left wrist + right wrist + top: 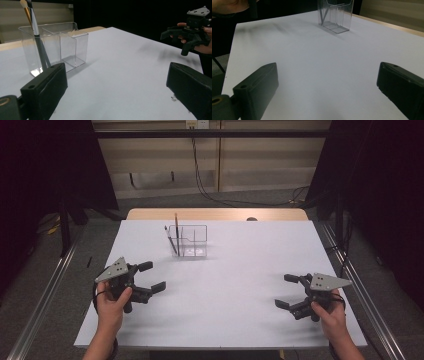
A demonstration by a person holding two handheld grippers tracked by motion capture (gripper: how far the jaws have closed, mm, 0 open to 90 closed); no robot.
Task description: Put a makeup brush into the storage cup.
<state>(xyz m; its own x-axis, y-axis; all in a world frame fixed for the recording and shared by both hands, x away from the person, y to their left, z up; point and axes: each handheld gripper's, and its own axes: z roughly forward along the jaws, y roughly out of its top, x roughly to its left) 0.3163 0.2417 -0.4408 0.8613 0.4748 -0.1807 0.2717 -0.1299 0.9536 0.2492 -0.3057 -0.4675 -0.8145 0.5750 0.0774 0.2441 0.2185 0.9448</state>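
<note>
— Left gripper (pixel 153 276)? 
— Hovering near the tabletop's (pixel 240 270) left edge, jaws spread wide, pinching nothing. 
— Right gripper (pixel 286 291)? 
— Hanging near the right edge, jaws spread wide too, holding nothing. 
— Clear box (pixel 189 241)? 
— Standing near the far edge, a bit left of the middle. 
— And the brushes (pixel 173 238)? 
— Leaning inside its left compartment, tips sticking up over the rim.

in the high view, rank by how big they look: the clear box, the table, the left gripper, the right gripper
1. table
2. clear box
3. left gripper and right gripper: they look alike in size, so no ranking between them. The box looks only a little bigger than either.
</note>
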